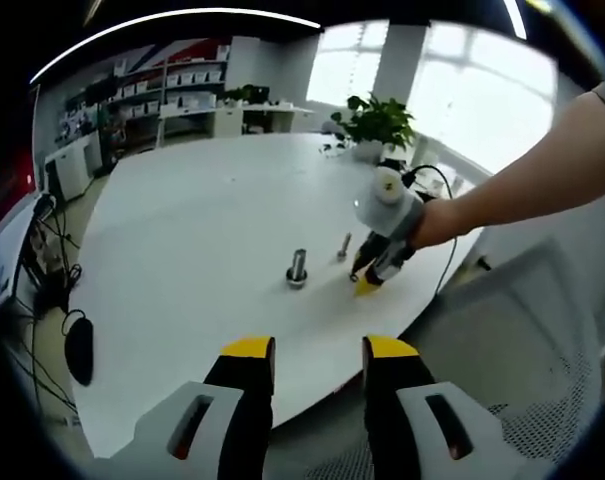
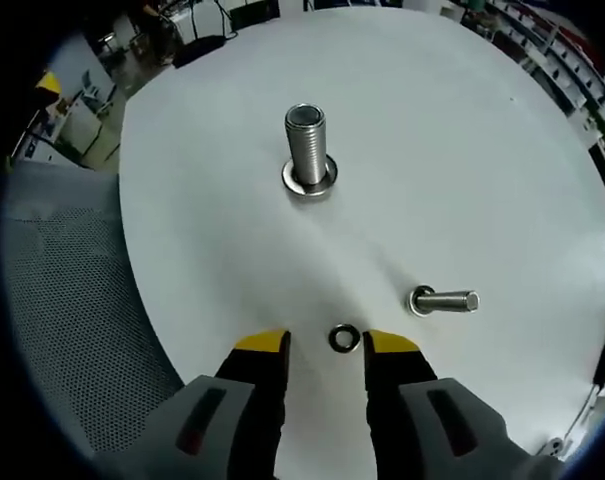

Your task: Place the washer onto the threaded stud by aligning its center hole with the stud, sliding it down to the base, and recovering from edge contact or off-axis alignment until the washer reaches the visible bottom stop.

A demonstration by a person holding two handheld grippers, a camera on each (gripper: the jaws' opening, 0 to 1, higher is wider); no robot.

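**Washer between the right jaws, stud beyond**

In the right gripper view we see the washer (image 2: 344, 338) flat on the white table (image 2: 462, 130), between our right gripper's (image 2: 327, 345) open jaws. The upright threaded stud (image 2: 306, 145) stands farther off; a bolt (image 2: 444, 300) lies right. Our left gripper (image 1: 320, 352) hangs open, empty, near the table's edge.

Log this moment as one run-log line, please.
phase: reaching for washer | right gripper: open, jaws either side of washer on table | left gripper: open, empty | threaded stud: upright, bare
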